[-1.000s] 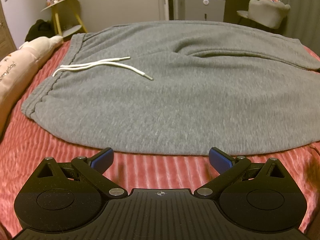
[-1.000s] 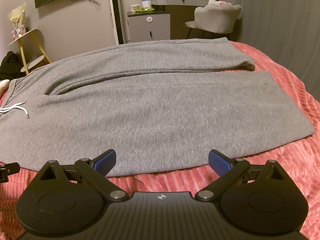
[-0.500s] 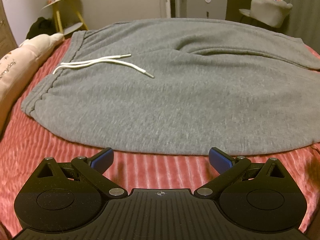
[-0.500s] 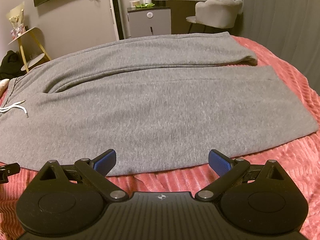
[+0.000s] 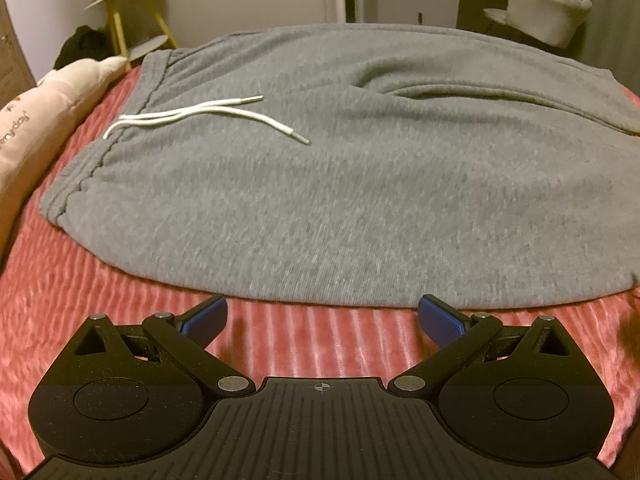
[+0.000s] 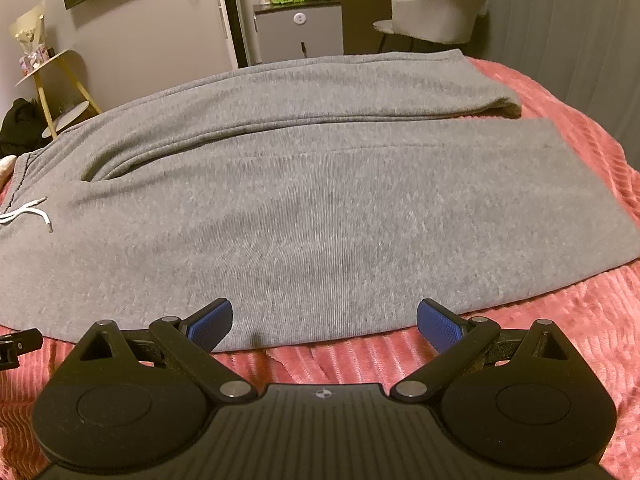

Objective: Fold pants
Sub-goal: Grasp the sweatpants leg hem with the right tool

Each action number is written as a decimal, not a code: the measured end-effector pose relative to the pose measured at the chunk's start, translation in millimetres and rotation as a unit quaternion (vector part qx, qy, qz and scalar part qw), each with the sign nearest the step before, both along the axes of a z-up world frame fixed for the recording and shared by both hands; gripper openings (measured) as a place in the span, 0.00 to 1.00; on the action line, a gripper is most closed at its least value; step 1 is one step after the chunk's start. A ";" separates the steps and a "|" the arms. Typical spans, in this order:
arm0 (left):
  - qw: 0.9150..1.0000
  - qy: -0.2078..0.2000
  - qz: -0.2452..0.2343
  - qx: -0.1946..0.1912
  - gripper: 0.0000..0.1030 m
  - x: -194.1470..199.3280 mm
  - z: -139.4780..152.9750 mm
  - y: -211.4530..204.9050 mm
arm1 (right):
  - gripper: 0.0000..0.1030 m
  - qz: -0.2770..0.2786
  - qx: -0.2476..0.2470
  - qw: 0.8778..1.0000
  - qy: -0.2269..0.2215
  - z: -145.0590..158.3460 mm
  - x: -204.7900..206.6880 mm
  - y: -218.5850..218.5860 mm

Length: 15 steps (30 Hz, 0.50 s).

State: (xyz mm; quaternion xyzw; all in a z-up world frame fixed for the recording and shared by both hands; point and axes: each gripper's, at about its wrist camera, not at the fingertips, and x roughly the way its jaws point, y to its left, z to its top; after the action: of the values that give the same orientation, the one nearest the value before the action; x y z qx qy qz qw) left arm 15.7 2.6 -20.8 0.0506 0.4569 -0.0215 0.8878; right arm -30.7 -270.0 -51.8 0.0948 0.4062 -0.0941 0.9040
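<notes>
We judge the grey pants (image 5: pixel 360 200), spread flat on the red bedspread (image 5: pixel 100 300) just ahead of both grippers, soft, limp and fairly thick, best pinched at the near edge. Our left gripper (image 5: pixel 322 314) is spread wide, empty, just short of that hem; our right gripper (image 6: pixel 324 320) is equally wide, its left pad over the cloth.

One pair of grey pants (image 5: pixel 360 184) with two white drawstring ends (image 5: pixel 208 114), one pink bedspread (image 5: pixel 80 292), one pillow (image 5: pixel 44 112), one chair (image 6: pixel 436 16).
</notes>
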 end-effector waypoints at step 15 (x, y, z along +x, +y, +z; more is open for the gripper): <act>0.993 -0.021 0.116 0.025 1.00 56.3 17.4 -0.5 | 0.96 -0.059 0.115 0.992 0.000 -33.2 50.9 -54.1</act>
State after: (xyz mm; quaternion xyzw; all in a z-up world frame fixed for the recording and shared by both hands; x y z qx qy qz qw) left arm 72.0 2.1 -3.4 0.0203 0.4409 0.0942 0.8923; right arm 20.2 -324.1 -85.1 0.2215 0.4078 -0.1001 0.8801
